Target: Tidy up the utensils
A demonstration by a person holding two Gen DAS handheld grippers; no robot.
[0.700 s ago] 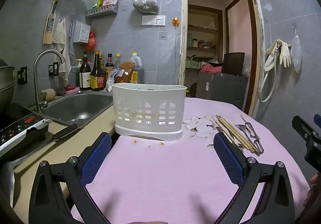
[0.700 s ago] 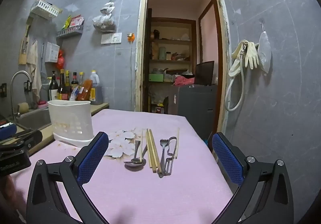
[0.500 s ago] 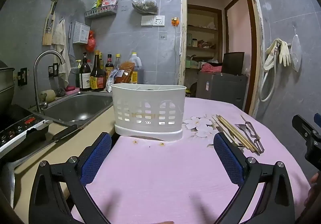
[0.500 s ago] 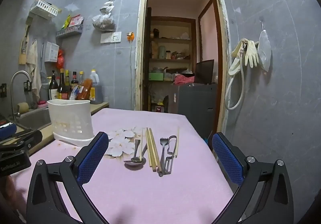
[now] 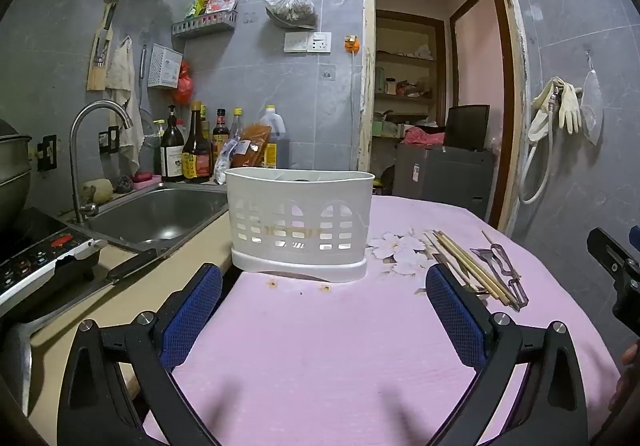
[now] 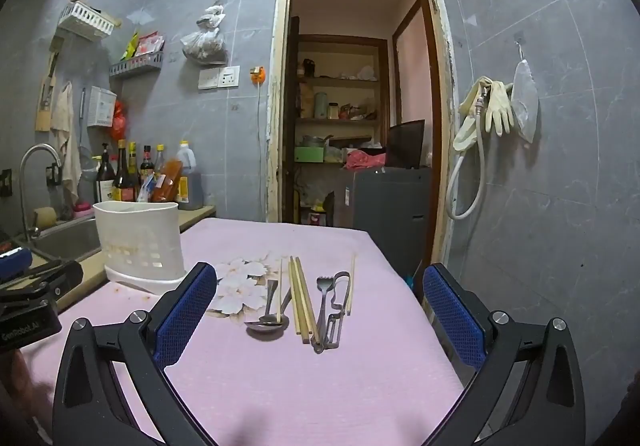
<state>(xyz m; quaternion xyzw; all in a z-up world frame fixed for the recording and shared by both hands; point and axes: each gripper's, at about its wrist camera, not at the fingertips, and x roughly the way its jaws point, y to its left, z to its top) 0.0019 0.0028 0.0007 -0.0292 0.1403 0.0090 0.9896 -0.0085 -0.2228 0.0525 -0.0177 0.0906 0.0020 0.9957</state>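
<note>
A white slotted utensil holder (image 5: 299, 226) stands on the pink tablecloth (image 5: 320, 346), straight ahead of my left gripper (image 5: 322, 302), which is open and empty. In the right wrist view the holder (image 6: 140, 246) sits at the left. Utensils lie in a row ahead of my right gripper (image 6: 318, 304), also open and empty: two spoons (image 6: 268, 324), wooden chopsticks (image 6: 301, 298), a fork (image 6: 321, 306), a peeler (image 6: 338, 306) and a thin skewer (image 6: 351, 286). From the left wrist view the chopsticks (image 5: 468, 266) and peeler (image 5: 504, 266) lie to the holder's right.
A steel sink (image 5: 160, 212) with a tap (image 5: 94, 150) and several sauce bottles (image 5: 192, 150) lies left of the table. A stove panel (image 5: 36, 258) and a knife handle (image 5: 132, 264) sit at the near left. A doorway (image 6: 352, 106) opens behind the table.
</note>
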